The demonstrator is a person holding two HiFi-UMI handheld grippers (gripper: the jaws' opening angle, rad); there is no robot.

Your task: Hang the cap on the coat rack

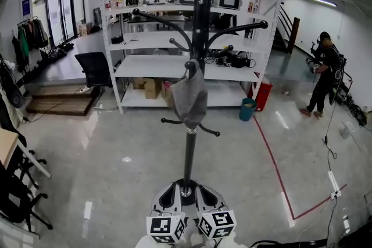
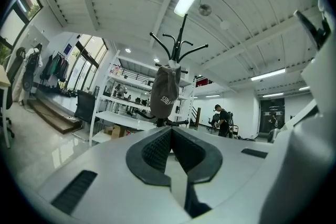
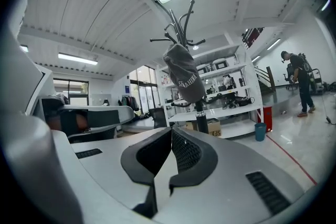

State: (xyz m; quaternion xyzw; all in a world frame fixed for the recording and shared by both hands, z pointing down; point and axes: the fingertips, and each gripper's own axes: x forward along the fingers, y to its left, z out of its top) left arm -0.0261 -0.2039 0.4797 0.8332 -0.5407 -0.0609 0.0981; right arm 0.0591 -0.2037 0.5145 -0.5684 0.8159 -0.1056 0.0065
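Note:
A grey cap (image 1: 189, 100) hangs from a hook of the black coat rack (image 1: 200, 20), about halfway up its pole. The same cap (image 2: 164, 91) shows ahead of the left gripper, and in the right gripper view the cap (image 3: 186, 78) hangs against the rack's pole (image 3: 200, 112). Both grippers are low at the bottom of the head view, near the rack's foot. My left gripper (image 1: 174, 191) is shut with nothing in it. My right gripper (image 1: 203, 191) is shut and empty too. Neither touches the cap.
White shelving (image 1: 151, 67) with boxes and gear stands behind the rack. A black chair (image 1: 94, 69) and a wooden pallet (image 1: 61, 99) are to the left. A person (image 1: 322, 75) stands far right. Red tape lines (image 1: 279, 174) cross the glossy floor.

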